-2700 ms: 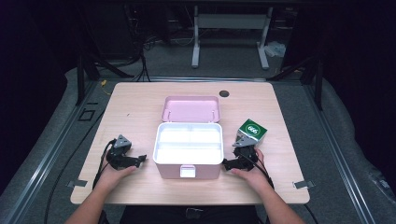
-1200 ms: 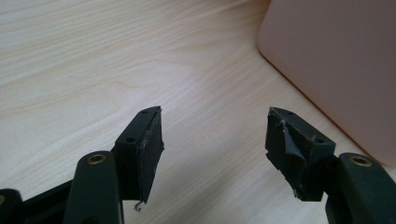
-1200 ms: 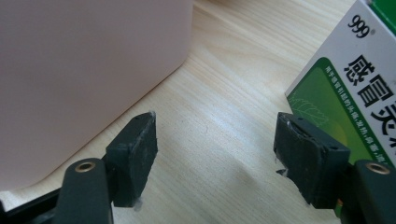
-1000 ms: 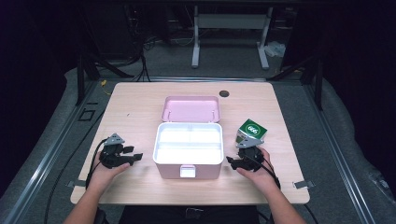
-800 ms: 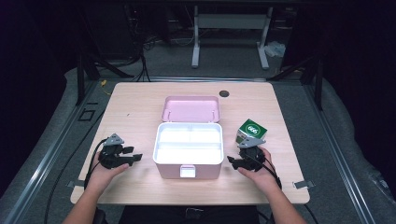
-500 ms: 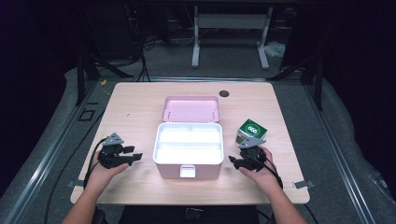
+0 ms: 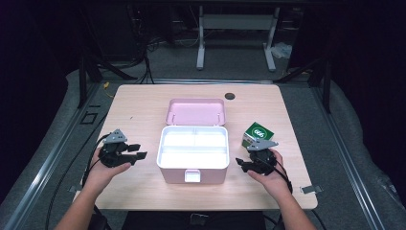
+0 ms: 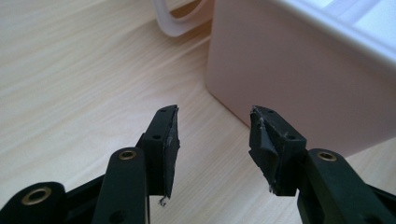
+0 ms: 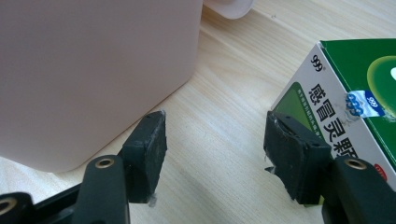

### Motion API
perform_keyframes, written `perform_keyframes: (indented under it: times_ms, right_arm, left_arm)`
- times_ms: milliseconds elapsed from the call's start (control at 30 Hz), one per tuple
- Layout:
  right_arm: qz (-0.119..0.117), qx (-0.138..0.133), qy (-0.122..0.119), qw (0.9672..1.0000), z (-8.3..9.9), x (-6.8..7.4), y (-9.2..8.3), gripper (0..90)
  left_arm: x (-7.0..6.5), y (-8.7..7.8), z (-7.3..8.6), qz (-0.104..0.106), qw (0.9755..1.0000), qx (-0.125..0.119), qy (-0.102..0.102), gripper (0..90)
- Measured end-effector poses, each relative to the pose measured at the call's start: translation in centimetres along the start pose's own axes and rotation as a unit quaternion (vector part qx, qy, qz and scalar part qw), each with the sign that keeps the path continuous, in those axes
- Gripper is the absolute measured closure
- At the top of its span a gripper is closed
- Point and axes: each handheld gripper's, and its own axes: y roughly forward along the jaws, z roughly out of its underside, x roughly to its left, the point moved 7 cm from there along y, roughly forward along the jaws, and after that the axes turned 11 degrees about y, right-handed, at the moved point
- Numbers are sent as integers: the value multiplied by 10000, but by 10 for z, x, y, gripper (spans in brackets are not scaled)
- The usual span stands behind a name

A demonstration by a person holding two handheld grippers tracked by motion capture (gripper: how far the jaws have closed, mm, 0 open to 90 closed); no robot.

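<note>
My left gripper (image 8: 212,140) has its jaws partly apart with nothing but bare desk (image 8: 70,70) between them; they have just been closing a little. It hovers just beside the near left corner of the pink box (image 8: 299,79), whose side wall rises ahead and to the right of the jaws without touching them. On my right gripper (image 9: 215,149) the jaws stand apart too, empty, over the wood. Its left jaw is near the rounded corner of the pink box, and its right jaw sits just in front of the green and white medicine carton (image 9: 345,93); I cannot tell whether that jaw touches it.

From the high view, I see the box open in the middle of the desk, lid (image 7: 195,111) tipped back behind it, white tray inside. The carton stands to the right of the box, just beyond the right gripper. Each hand rests low at its own side of the box
</note>
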Motion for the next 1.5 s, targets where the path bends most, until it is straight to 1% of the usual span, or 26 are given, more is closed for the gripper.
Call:
perform_keyframes:
  times_ms: [67,133,200,233,300,333,367,400,433,500,533,600,633,733,833,933,1000,1067,1100,1200,1233,1333,1367,1400,1467,1500]
  right_arm:
    - [-17,7,-3,10000,0,0,0,388]
    - [-44,34,7,10000,1,0,0,388]
    - [-21,41,19,10000,2,0,2,388]
    - [-32,78,5,10000,3,0,2,388]
    - [-20,111,-20,9999,4,1,2,388]
    - [-18,115,-45,9999,4,2,3,388]
    - [-16,110,-57,9999,4,2,4,388]
    - [6,125,-78,9999,4,2,4,388]
    - [-10,128,-80,9999,5,3,5,388]
    - [0,153,-79,9999,5,2,5,388]
    - [-26,174,-78,9998,6,2,5,388]
    - [-19,159,-77,9998,6,2,5,387]
    - [-17,162,-87,9998,6,2,6,387]
    - [-19,202,-78,9998,7,2,6,386]
    - [-20,204,-112,9997,7,2,7,386]
    - [-18,211,-106,9997,8,2,7,385]
    - [0,221,-108,9997,8,1,7,384]
    - [13,246,-110,9996,9,1,7,385]
    - [33,249,-112,9996,9,1,7,385]
    - [-12,268,-118,9996,10,1,8,385]
    - [-8,271,-124,9996,10,1,8,385]
    - [-28,281,-144,9995,10,1,9,385]
    - [-27,282,-138,9995,10,2,9,385]
    - [-35,286,-143,9995,11,2,9,385]
    - [-49,299,-154,9994,11,2,9,385]
    - [-52,305,-149,9994,11,2,9,385]
  left_arm:
    - [-1,-6,-11,-16,9998,10,216,533]
    - [-2,-12,-23,56,9994,-30,330,529]
    - [-5,-17,-36,277,9987,-111,416,518]
    - [-6,-18,-40,325,9983,-128,473,523]
    - [-9,-19,-48,499,9970,-74,589,544]
    - [-11,-18,-51,682,9960,7,583,573]
    - [-13,-17,-53,784,9949,85,622,580]
    - [-15,-15,-56,791,9937,170,775,591]
    - [-15,-14,-58,806,9929,223,842,604]
    - [-18,-10,-62,937,9899,392,987,627]
    - [-20,-8,-64,968,9884,485,1064,636]
    - [-21,-5,-68,1029,9863,549,1166,648]
    - [-22,-3,-71,1050,9858,556,1187,652]
    - [-23,2,-77,1056,9830,676,1339,656]
    - [-26,8,-83,1071,9791,830,1515,658]
    - [-31,14,-89,1089,9738,1026,1713,657]
    - [-35,19,-93,1153,9696,1157,1822,661]
    - [-38,24,-96,1198,9642,1292,1982,667]
    - [-40,25,-98,1264,9615,1351,2029,681]
    - [-44,32,-106,1326,9555,1447,2203,713]
    - [-45,34,-108,1375,9534,1491,2233,740]
    - [-47,40,-114,1458,9464,1638,2372,764]
    - [-47,40,-114,1458,9464,1638,2372,776]
    - [-49,44,-117,1533,9423,1708,2435,779]
    - [-51,48,-120,1606,9367,1814,2527,780]
    - [-51,50,-121,1612,9349,1852,2563,780]
